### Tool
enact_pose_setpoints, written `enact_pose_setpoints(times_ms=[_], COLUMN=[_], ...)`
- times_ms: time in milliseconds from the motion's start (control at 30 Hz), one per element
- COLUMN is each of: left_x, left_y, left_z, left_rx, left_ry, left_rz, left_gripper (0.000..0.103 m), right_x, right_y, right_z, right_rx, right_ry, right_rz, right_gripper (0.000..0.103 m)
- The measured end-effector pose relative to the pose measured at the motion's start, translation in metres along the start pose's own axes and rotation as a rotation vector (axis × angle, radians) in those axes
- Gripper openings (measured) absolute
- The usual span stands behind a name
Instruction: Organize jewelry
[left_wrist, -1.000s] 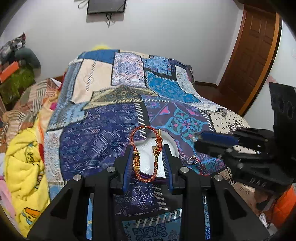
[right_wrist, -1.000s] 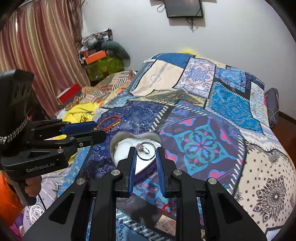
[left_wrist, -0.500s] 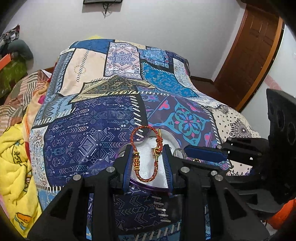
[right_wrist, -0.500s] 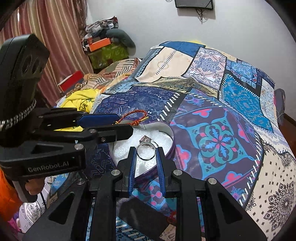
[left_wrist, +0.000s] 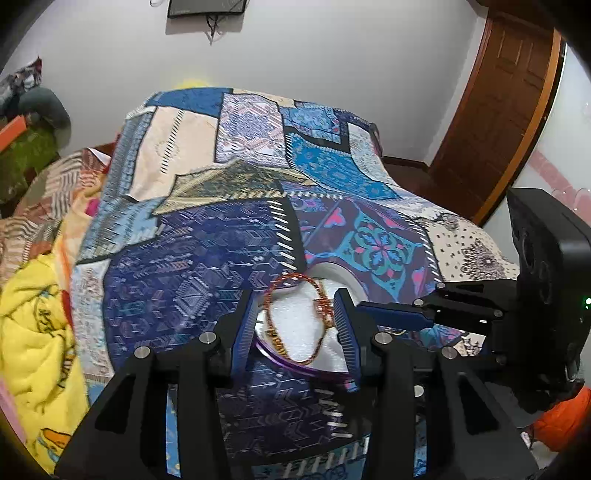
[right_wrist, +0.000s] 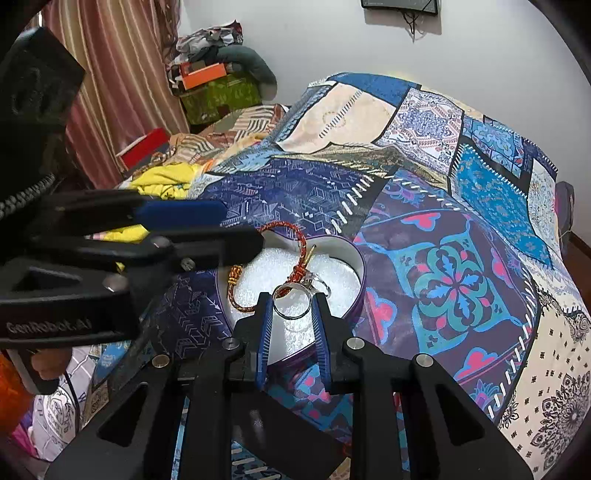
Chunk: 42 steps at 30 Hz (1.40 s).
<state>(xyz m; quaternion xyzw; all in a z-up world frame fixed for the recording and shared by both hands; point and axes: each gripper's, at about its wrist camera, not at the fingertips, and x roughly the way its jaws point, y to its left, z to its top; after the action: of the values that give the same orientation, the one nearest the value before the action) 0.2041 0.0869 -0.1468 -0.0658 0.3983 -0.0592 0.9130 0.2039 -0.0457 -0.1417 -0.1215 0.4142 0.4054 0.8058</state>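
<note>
Left gripper (left_wrist: 297, 325) jaws have just been opening — red-gold bracelet (left_wrist: 295, 321) dropping free between them into the heart-shaped box (right_wrist: 356, 258) on the bedspread (right_wrist: 443, 280). Right gripper (right_wrist: 293, 309) pinching silver ring (right_wrist: 291, 303) over the box, likely next to go in.

A red and gold braided bracelet (left_wrist: 295, 325) is seen as a loose loop between the spread fingers of the left gripper (left_wrist: 295, 323), draped over the white padding of a heart-shaped box (right_wrist: 356, 291) with a purple rim, one part reaching past the far rim. A silver ring (right_wrist: 291, 301) is held upright, pinched by its edges between the fingertips of the right gripper (right_wrist: 292, 306), just above the same white padding. A small silver piece (right_wrist: 317, 282), too small to be made out, lies just beyond the ring.
</note>
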Motion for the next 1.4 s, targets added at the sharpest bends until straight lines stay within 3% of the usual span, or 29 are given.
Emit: enact_pose_setpoints(times_ms=[267, 700, 967, 1400], left_x=[-0.013, -0.031, -0.020, 0.033], left_y=[0.004, -0.022, -0.062, -0.113], left_z=[-0.001, -0.002, -0.004, -0.025], left_rx=[-0.001, 0.020, 0.087, 0.150], left_ry=[-0.022, -0.040, -0.002, 0.157], left_rz=[0.049, 0.076, 0.046, -0.055], left_gripper=[0.042, 0.042, 0.042, 0.042], right_x=[-0.009, -0.072, -0.098, -0.102], right_y=[0.000, -0.032, -0.056, -0.083], right_z=[0.001, -0.006, -0.025, -0.062], right_rx=[0.009, 0.111, 0.163, 0.206], right_ry=[-0.003, -0.089, -0.090, -0.018], right_rz=[-0.013, -0.117, -0.165, -0.177], right_gripper=[0.022, 0.022, 0.023, 0.024])
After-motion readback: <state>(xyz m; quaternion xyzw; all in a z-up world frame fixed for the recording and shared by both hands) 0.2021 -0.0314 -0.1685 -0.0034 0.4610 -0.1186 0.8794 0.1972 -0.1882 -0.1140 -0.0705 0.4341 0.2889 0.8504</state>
